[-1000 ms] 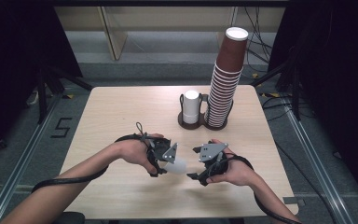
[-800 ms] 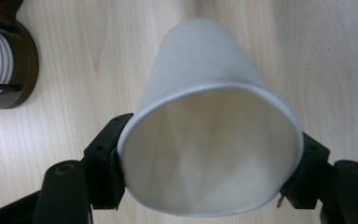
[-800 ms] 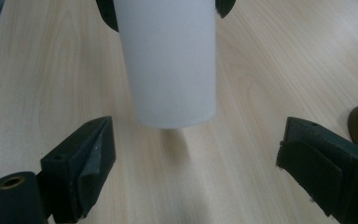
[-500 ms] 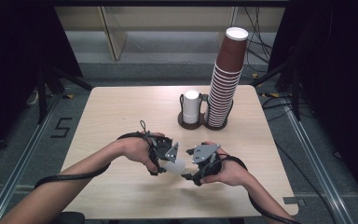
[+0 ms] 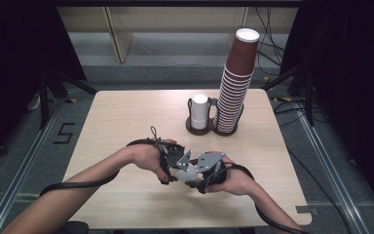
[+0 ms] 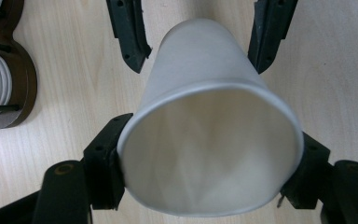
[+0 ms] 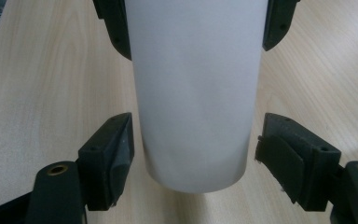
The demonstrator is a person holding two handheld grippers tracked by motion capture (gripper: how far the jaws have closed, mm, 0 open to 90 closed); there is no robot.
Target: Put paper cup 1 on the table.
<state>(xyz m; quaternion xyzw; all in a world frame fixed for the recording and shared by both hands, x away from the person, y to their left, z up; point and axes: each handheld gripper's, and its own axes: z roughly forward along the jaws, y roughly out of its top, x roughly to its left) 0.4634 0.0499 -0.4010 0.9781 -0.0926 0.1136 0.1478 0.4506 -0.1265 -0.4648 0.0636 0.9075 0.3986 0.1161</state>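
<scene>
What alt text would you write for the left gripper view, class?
A white paper cup lies mouth-first toward the camera, its rim pinched between the left gripper's two black jaws above a pale wooden table. The right gripper's jaws flank its far end; a dark brown cup holder sits at left.

left gripper (image 5: pixel 184 167): fingers clamped (both pads pressing) | right gripper (image 5: pixel 198 171): fingers spread, facing left gripper

Lab-like recording booth: black curtains (image 5: pixel 9 73), floor rails (image 5: pixel 24 170), loose cables (image 5: pixel 272 48).

Cup (image 5: pixel 189 171) between both tools, above table (image 5: pixel 126 122)
</scene>
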